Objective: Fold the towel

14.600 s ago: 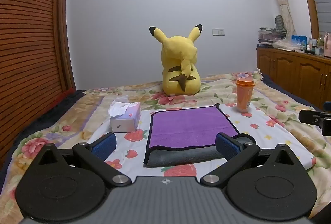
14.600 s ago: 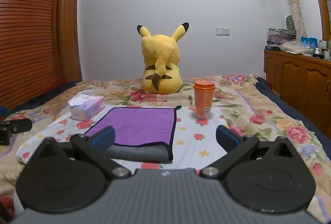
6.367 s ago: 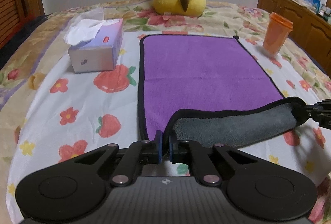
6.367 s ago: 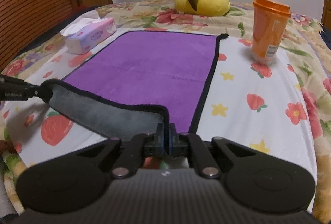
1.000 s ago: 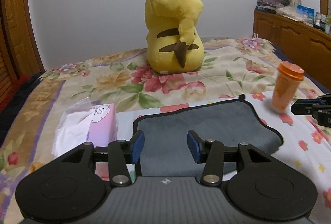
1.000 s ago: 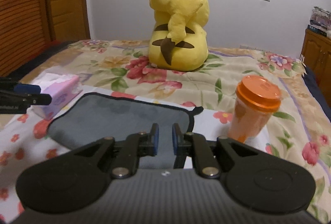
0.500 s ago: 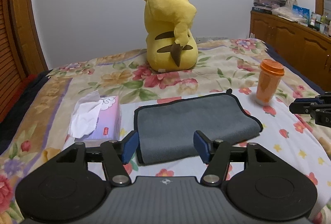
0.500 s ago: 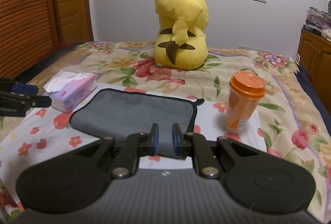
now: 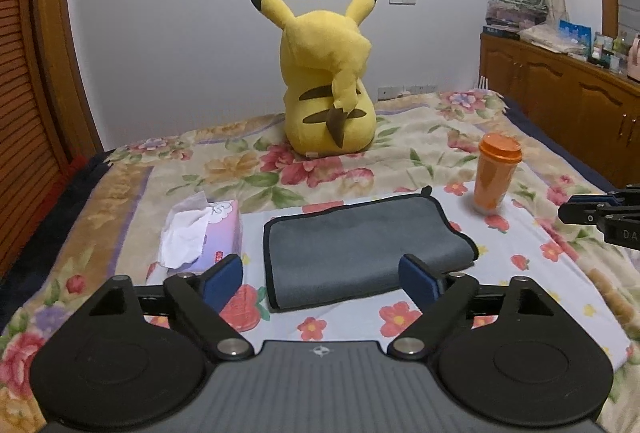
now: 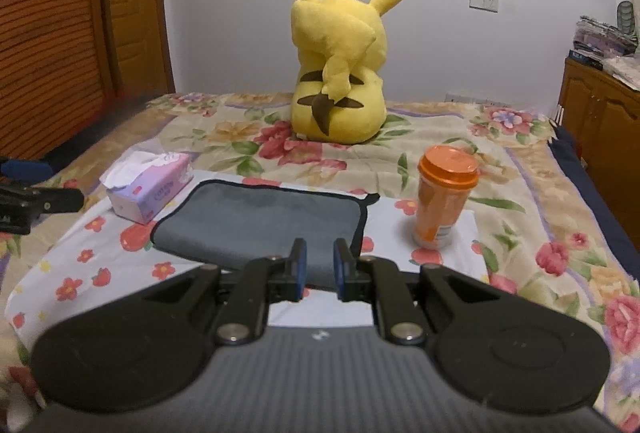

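Since half a second ago both grippers have drawn back: from the left wrist, the left gripper [image 9: 322, 279] gapes wide and empty above the folded, plush grey towel [image 9: 366, 247] on the floral sheet [image 9: 532, 273], while from the right wrist, the right gripper [image 10: 320, 267] hangs narrowly parted, gripping nothing, near the towel's [image 10: 260, 223] black-piped edge.

grey towel [image 9: 360, 249], orange cup [image 9: 496, 173]

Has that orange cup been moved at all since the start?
No. The orange cup still stands right of the towel, in front of the Pikachu plush.
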The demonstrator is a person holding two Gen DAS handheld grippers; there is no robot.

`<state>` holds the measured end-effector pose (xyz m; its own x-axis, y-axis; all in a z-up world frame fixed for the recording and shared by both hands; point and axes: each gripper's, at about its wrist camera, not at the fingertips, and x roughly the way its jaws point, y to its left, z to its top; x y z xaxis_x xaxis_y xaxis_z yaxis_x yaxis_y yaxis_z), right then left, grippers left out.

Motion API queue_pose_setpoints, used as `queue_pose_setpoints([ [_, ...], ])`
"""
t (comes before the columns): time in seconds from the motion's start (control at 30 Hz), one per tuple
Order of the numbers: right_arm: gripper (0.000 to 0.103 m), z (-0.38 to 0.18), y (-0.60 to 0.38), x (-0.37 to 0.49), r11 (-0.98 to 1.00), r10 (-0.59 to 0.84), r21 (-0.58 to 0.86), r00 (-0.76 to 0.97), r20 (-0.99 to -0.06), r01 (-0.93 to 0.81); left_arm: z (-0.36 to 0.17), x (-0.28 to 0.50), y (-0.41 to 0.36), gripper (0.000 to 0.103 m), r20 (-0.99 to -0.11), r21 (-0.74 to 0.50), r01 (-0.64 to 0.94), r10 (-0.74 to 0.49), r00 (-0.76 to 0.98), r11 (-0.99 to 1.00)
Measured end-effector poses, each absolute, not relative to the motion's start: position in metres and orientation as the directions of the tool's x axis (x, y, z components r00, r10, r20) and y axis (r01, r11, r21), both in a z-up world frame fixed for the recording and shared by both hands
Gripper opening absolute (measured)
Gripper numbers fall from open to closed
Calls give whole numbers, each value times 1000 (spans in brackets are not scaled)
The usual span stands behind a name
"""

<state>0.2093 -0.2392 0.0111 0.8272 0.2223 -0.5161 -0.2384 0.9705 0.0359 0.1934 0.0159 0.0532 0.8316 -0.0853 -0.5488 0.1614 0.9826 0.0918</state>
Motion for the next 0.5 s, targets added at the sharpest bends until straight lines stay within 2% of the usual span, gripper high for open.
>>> queue_pose_setpoints([
  [0.2,17,28,-241,190,971,223,38,840,-494,-235,70,169,13,95,-542,77,164,-97,835,983],
  [0.23,29,30,-242,187,971,223,39,842,-491,-234,72,165,12,96,-540,75,165,-99,836,983],
  [0.3,46,34,-242,181,971,227,41,847,-481,-237,76,156,12,100,-535,66,165,-104,838,984],
  [0.4,49,41,-242,171,970,230,41,853,-469,-240,81,144,11,103,-523,57,160,-107,845,985],
  [0.47,55,44,-242,166,970,232,41,855,-463,-241,83,138,11,103,-520,56,159,-107,847,986],
  [0.5,63,46,-242,163,970,232,41,858,-459,-240,83,134,10,103,-520,55,159,-108,848,986],
])
